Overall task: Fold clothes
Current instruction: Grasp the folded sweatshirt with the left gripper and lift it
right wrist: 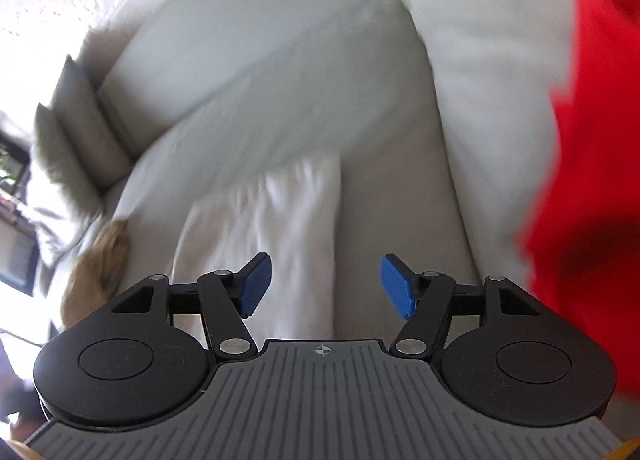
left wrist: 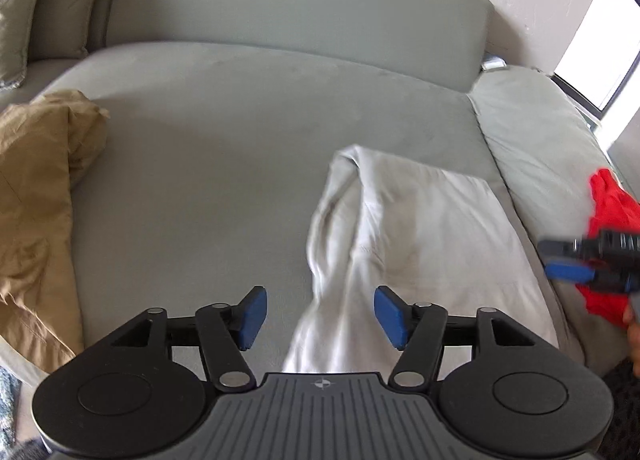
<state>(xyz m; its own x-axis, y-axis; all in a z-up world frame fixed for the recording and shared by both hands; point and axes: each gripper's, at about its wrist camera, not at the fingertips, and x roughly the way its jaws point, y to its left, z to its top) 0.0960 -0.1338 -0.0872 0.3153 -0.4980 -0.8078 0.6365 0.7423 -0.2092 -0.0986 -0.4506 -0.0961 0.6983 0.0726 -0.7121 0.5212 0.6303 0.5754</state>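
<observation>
The left tongs (left wrist: 320,316) are released, their blue pads (left wrist: 253,316) spread with nothing between them, hovering over the near end of a folded white garment (left wrist: 420,236) that lies on the grey sofa seat (left wrist: 224,164) straight ahead of them. Well off to their left sits a crumpled tan garment (left wrist: 36,212). To their right, the right tongs (left wrist: 568,260) show in front of a red garment (left wrist: 612,212) draped on the sofa's side cushion (left wrist: 532,132). The right tongs (right wrist: 326,284) are likewise released and empty, with the white garment (right wrist: 280,228) ahead and slightly left, and the red garment (right wrist: 592,140) close on their right.
</observation>
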